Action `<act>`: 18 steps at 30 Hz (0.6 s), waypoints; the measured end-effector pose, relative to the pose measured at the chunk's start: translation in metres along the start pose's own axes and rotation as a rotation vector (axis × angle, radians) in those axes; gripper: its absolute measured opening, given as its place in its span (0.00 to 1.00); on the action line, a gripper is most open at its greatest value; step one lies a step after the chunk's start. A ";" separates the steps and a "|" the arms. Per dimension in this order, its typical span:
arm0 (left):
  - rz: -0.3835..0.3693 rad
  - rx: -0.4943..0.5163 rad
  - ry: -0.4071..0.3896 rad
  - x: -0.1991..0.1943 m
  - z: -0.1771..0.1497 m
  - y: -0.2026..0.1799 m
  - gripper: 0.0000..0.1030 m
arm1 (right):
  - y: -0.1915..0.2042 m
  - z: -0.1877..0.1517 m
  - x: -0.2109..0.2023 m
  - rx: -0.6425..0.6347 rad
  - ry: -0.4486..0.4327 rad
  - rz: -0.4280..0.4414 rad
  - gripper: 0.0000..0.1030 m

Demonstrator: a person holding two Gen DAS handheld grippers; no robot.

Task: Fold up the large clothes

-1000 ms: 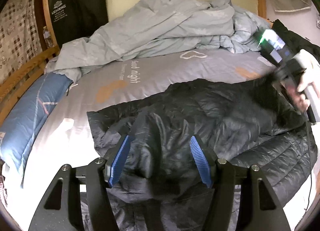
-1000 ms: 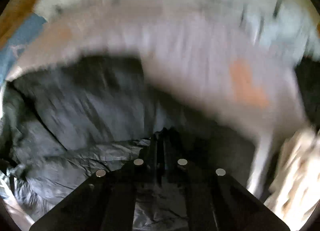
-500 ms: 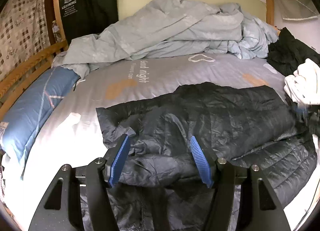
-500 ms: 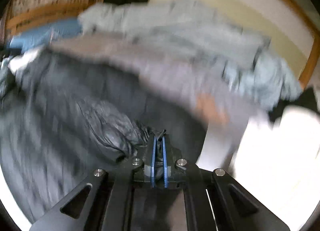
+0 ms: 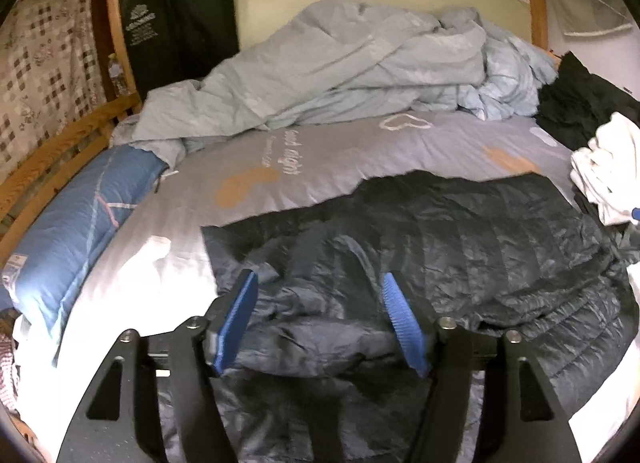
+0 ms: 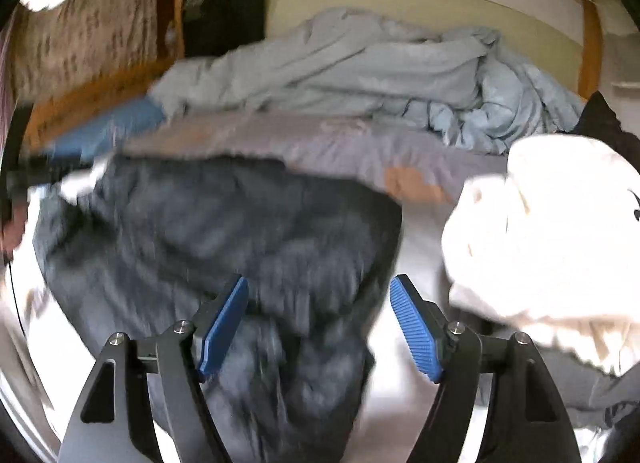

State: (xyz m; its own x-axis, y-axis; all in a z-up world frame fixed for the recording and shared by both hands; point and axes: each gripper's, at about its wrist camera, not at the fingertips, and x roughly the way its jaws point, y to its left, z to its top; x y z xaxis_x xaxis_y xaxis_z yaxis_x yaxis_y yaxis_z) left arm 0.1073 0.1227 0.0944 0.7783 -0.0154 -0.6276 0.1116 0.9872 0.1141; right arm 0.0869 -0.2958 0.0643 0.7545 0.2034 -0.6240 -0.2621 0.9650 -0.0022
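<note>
A dark quilted puffer jacket (image 5: 460,247) lies spread across the grey bed sheet (image 5: 360,151). My left gripper (image 5: 318,283) hovers low over the jacket's near left part. Its jaws are opening, and a thick rumpled fold lies loosely between the blue pads (image 5: 240,303). In the blurred right wrist view, my right gripper (image 6: 318,287) stands over the jacket's (image 6: 224,231) right edge. Its jaws are opening wide, with nothing pressed between them.
A heap of white clothing (image 6: 552,231) sits just right of the jacket, also at the right (image 5: 608,175) in the left wrist view. A crumpled pale blue duvet (image 5: 340,63) fills the back, and a black garment (image 5: 580,103) lies at far right. A blue pillow (image 5: 80,223) rests against the wooden rail (image 5: 60,143) on the left.
My right gripper, shut on jacket fabric before, has let go, opened and swung away to the right. The jacket's right side now lies flat. My left gripper stayed put, jaws slightly wider.
</note>
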 end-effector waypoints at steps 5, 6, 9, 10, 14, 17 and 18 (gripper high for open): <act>0.057 -0.063 -0.004 0.000 0.006 0.029 0.67 | -0.011 0.024 0.051 0.096 0.147 -0.056 0.67; 0.081 -0.072 0.004 0.003 0.007 0.037 0.67 | -0.010 0.022 0.065 0.078 0.187 -0.069 0.57; 0.135 -0.117 0.072 0.020 0.005 0.062 0.67 | -0.007 0.012 0.102 0.032 0.317 -0.093 0.19; 0.187 -0.131 0.098 0.027 0.003 0.071 0.67 | -0.006 0.011 0.108 0.025 0.330 -0.118 0.18; 0.342 -0.074 0.117 0.044 -0.006 0.080 0.67 | 0.000 0.034 0.092 0.002 0.177 -0.182 0.10; 0.275 -0.094 0.139 0.049 -0.008 0.086 0.67 | 0.008 0.063 0.055 -0.054 -0.081 -0.241 0.10; 0.253 -0.095 0.134 0.048 -0.008 0.086 0.67 | 0.009 0.072 0.044 -0.060 -0.151 -0.254 0.10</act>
State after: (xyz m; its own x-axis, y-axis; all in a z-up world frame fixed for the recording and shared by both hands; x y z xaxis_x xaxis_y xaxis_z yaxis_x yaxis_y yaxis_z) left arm 0.1491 0.2079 0.0681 0.6850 0.2476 -0.6852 -0.1387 0.9676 0.2109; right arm 0.1612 -0.2658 0.0930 0.8801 -0.0164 -0.4746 -0.0856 0.9776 -0.1925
